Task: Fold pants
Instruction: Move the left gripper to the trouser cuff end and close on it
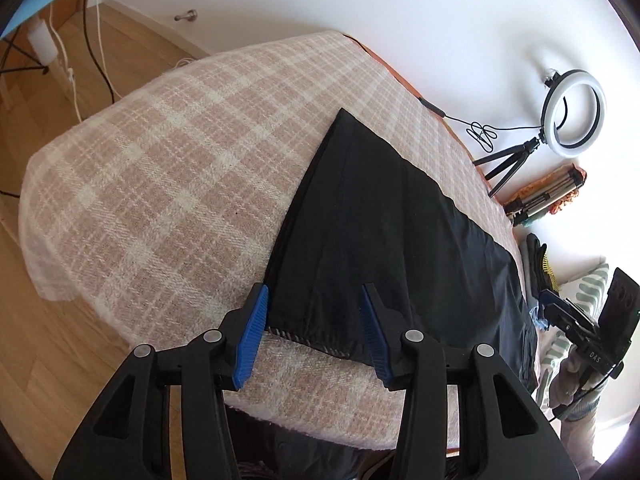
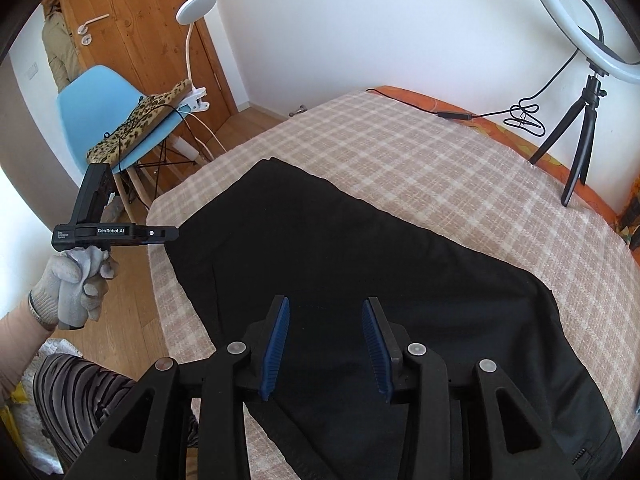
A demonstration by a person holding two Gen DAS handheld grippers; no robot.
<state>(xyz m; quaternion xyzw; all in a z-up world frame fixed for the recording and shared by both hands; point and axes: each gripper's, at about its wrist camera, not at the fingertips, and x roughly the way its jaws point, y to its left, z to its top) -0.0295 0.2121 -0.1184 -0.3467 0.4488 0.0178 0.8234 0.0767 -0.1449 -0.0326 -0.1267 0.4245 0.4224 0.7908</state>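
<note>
Pants [image 1: 384,232], black, lie flat on the plaid-blanketed bed [image 1: 160,168]; the left gripper [image 1: 314,300] hovers over their hem corner, jaws spread and holding nothing. Right wrist view: right gripper [image 2: 325,312] above the pants [image 2: 360,264], jaws spread, empty.

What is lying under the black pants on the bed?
The black pants lie flat on a pink and cream checked wool blanket, which shows all around them. An orange sheet peeks out at the far edge. The part beneath the pants is hidden.
</note>
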